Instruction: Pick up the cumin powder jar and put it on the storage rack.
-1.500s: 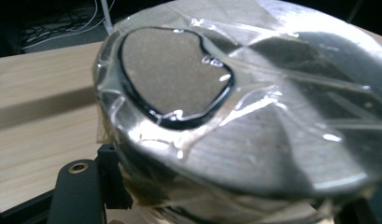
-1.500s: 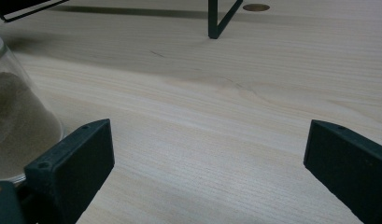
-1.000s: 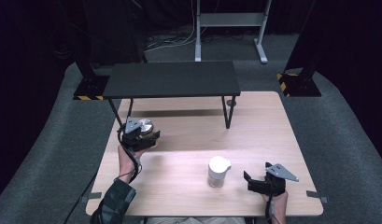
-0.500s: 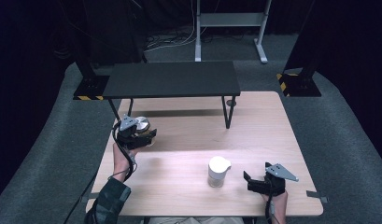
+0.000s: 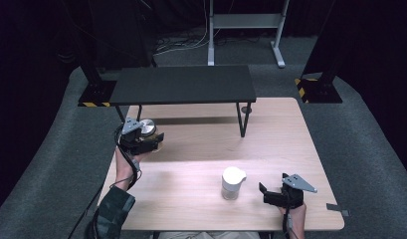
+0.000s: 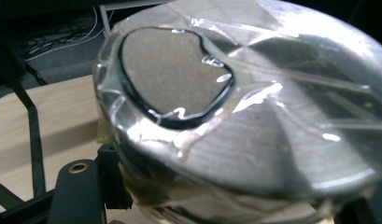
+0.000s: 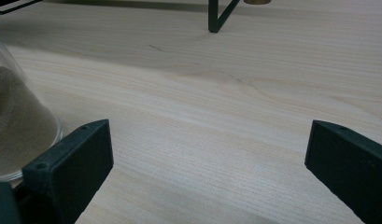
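— Since a second ago, our left gripper (image 5: 152,140) has carried the silver lidded jar (image 5: 146,128) up and away from us, toward the black shelf (image 5: 183,84); jaws clamped on its sides, so it rides level.

— And our right gripper (image 5: 267,191)?

— Jaws wide apart, holding nothing, resting just beside the sand-filled beaker (image 5: 232,183), ready to steady it.

Since the earlier pictures the left gripper (image 5: 150,141), its jaws clamped on a shiny foil-wrapped round container (image 5: 145,128) seated between the fingers, has risen a little and drifted up the high view toward the black shelf (image 5: 183,85), carrying the container along with it.
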Demonstrator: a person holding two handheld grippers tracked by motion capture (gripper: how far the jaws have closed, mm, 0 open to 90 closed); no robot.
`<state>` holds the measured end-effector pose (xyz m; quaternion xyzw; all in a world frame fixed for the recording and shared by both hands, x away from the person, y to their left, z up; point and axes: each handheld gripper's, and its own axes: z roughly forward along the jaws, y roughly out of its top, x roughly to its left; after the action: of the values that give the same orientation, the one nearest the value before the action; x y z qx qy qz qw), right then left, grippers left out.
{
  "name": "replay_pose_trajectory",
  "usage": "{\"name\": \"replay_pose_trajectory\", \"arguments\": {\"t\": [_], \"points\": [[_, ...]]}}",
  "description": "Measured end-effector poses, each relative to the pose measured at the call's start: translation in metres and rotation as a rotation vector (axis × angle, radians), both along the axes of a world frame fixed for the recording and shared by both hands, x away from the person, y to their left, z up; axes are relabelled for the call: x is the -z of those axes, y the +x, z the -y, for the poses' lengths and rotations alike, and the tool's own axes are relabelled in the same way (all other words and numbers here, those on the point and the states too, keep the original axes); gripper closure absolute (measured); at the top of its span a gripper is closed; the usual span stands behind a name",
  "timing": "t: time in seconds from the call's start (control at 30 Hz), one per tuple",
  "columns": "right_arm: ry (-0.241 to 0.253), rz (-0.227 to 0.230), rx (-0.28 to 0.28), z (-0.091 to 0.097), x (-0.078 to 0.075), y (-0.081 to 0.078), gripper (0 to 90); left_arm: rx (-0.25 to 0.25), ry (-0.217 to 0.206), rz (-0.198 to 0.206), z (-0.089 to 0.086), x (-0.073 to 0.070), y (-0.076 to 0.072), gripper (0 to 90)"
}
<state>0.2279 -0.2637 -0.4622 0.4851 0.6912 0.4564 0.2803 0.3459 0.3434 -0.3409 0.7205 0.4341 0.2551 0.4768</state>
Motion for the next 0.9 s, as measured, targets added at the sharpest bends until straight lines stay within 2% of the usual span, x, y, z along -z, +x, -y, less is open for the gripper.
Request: {"name": "replay_pose_trajectory", "arguments": {"t": [0.9], "points": [[-0.010,-0.009,0.004,-0.002,-0.001,0.001,0.2,0.032,0.003,0.039,-0.005,-0.041,0.011,30.5]]}}
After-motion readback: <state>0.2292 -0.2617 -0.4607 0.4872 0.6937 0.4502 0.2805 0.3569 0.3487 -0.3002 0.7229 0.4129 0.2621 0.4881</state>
